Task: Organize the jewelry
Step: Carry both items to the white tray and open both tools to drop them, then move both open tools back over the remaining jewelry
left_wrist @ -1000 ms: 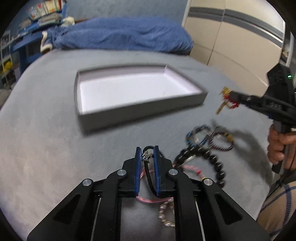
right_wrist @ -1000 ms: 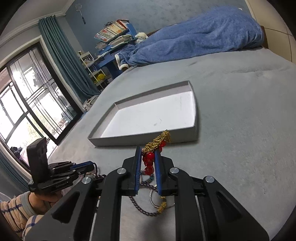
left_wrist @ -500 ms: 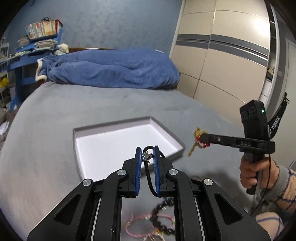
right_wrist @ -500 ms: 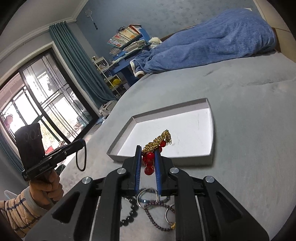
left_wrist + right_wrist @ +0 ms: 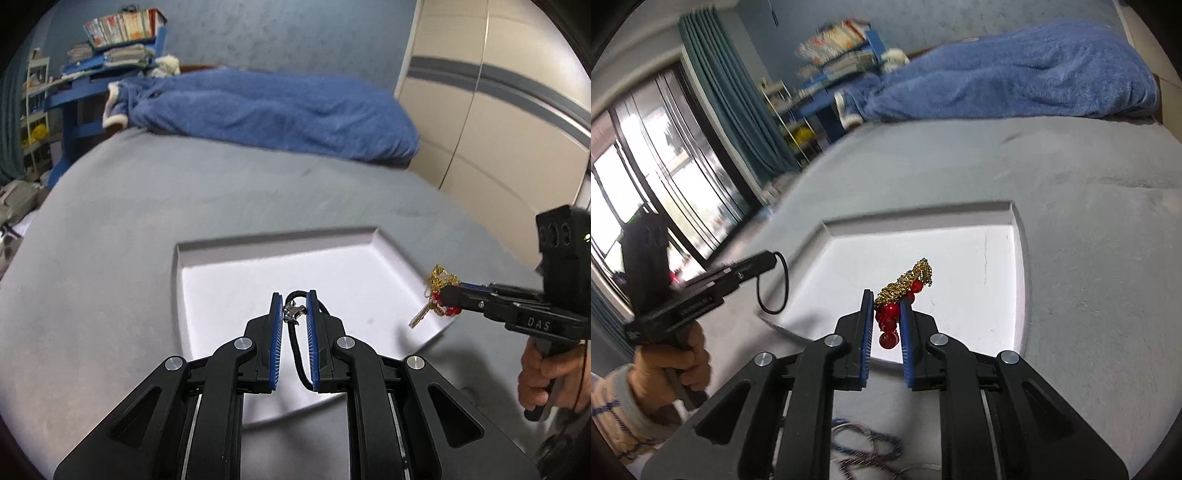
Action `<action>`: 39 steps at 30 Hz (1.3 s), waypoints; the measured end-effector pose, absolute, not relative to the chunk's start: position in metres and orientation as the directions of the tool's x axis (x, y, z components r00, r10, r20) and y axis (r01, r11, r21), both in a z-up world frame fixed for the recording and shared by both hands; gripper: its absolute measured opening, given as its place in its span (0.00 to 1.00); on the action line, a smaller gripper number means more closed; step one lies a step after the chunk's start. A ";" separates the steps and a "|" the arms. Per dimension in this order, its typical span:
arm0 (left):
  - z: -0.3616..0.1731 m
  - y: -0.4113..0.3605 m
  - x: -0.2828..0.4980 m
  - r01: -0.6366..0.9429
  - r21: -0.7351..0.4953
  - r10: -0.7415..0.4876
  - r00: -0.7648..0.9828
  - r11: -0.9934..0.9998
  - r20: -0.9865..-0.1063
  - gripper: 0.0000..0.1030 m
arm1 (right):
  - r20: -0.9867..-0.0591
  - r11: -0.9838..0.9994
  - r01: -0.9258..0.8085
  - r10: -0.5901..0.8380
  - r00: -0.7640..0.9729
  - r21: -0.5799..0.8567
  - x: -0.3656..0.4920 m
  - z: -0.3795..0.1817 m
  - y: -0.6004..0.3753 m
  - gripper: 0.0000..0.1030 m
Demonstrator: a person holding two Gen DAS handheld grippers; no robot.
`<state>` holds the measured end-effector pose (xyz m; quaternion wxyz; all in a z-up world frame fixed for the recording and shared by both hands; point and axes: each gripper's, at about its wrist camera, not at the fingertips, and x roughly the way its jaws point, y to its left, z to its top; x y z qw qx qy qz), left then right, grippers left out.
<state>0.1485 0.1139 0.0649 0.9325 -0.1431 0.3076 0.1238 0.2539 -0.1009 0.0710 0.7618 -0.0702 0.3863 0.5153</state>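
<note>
left wrist: left gripper (image 5: 294, 314) clamps a black cord bracelet (image 5: 295, 341) above the white tray (image 5: 229, 280) | right wrist: right gripper (image 5: 886, 312) pinches a red-bead gold chain (image 5: 903, 291) over tray (image 5: 975, 251); loose bracelets (image 5: 864, 448) beneath

I see a blue blanket (image 5: 269, 110) bunched along the far edge of the grey bed (image 5: 110, 229). Behind it stands a blue shelf (image 5: 110, 55) with books, and teal curtains (image 5: 735, 107) hang beside a big window (image 5: 639, 177).
</note>
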 end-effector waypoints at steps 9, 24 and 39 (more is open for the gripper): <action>0.028 0.110 0.171 -0.327 -0.100 0.160 0.679 0.940 -0.717 0.17 | -0.788 0.541 -0.838 0.543 0.290 0.064 0.260 0.026 -0.080 0.15; 0.048 0.069 0.090 -0.287 -0.079 0.182 0.773 0.955 -0.607 0.88 | -0.665 0.535 -0.841 0.656 0.357 0.076 0.211 0.049 -0.164 0.64; 0.027 0.036 0.023 -0.221 -0.112 0.114 0.800 0.969 -0.589 0.89 | -0.640 0.575 -0.805 0.676 0.365 0.148 0.163 0.036 -0.215 0.73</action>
